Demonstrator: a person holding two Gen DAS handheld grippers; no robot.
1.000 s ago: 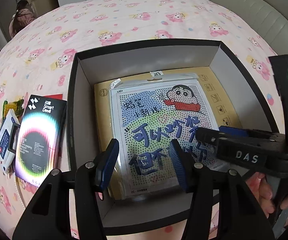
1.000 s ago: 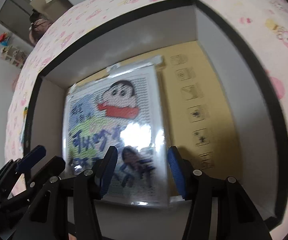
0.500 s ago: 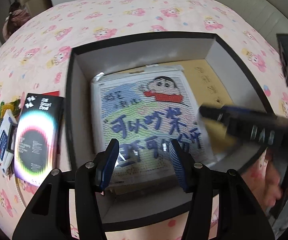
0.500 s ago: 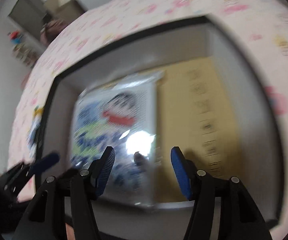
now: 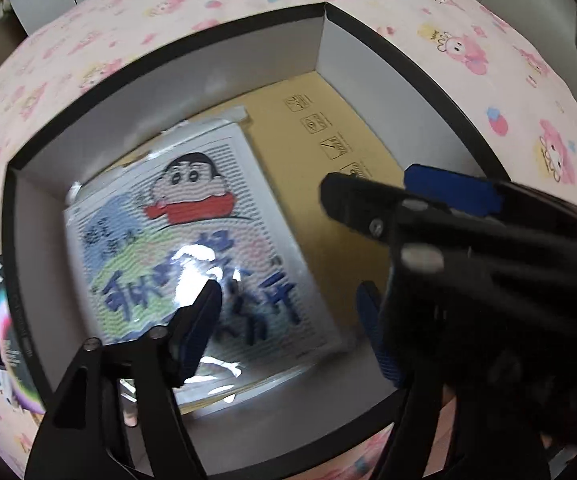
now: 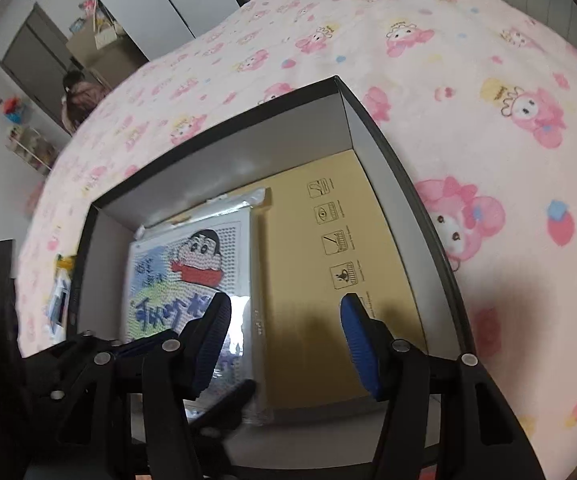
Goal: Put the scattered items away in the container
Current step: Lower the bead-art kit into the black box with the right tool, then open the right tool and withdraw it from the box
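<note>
Over at the left edge of the bed, outside the box, lie a black carton with a rainbow ring printed on it and a small white and blue packet beside it, both resting on the pink cartoon-print bedspread. Next to them sits the black-rimmed cardboard box with pale grey inner walls, open at the top. Flat on its floor, pushed toward the left wall, lies the plastic-wrapped bead-art kit with a cartoon boy in a red scarf; light glares off its wrapper. Under it and stretching to the right wall is a mustard-yellow board printed with small square pictograms.

The left tongs hang steeply over the near end of the kit, jaws spreading wider at this moment, with only air between the blue pads and the kit lying below them. Further right, the right tongs hover over the near part of the box, above the kit's right edge and the yellow board, spread apart and pinching nothing. In the left wrist view they cross in from the right, slightly blurred.
</note>
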